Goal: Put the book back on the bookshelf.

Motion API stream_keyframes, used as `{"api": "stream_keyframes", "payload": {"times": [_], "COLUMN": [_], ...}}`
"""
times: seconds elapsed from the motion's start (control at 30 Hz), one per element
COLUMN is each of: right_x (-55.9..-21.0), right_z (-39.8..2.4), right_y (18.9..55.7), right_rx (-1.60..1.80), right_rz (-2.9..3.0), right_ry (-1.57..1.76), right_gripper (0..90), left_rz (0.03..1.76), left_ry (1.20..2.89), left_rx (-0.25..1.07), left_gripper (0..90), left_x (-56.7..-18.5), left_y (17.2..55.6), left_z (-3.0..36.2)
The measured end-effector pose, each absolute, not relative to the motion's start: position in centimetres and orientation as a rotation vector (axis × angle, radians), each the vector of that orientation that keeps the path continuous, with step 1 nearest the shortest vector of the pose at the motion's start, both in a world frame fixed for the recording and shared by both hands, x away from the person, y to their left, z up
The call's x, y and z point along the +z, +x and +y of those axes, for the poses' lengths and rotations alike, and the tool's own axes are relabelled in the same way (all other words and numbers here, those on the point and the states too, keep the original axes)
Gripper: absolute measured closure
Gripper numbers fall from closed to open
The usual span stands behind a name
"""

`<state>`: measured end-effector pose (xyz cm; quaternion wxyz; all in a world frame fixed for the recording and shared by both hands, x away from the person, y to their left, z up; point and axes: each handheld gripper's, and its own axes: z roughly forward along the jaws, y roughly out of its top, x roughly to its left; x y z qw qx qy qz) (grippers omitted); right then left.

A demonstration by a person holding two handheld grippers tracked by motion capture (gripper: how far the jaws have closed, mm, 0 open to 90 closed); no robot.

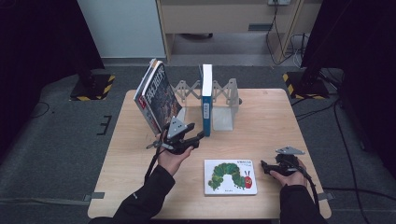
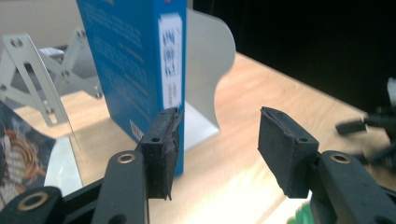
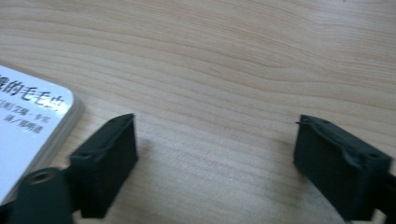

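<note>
In the middle of the high view the left tongs [image 1: 198, 136] sit just in front of the blue book [image 1: 206, 100], which stands upright in the metal bookend rack [image 1: 224, 105] at the back of the wooden surface [image 1: 271, 116]. In the left gripper view the tongs are released: one pad [image 2: 161, 144] lies against the book's lower spine edge while the other hangs clear on the right of the frame, with bare wood in the gap. Left of centre a dark-covered book [image 1: 156, 95] leans tilted, just beside that hand. Toward the lower middle a white caterpillar picture book [image 1: 230, 176] lies flat. The right tongs [image 1: 265, 165] rest low at the lower right, just beside that book's right edge, released, with bare wood between their pads in the right gripper view and the book's corner at the left of that frame.
</note>
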<state>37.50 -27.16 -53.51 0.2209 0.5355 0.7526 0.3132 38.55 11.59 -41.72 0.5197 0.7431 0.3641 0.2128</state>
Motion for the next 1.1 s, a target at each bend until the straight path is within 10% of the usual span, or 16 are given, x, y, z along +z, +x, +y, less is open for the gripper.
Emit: {"api": "stream_keyframes", "payload": {"times": [1.1], "right_x": [-52.0], "right_z": [-23.0], "right_y": [35.0], "right_rx": [1.100], "right_rz": [2.219], "right_ry": [1.425], "right_gripper": [26.3], "left_rz": [0.889], "left_ry": [2.124], "left_rx": [0.278], "left_gripper": [34.4], "left_x": [-52.3], "left_y": [36.2], "left_z": [8.9]}}
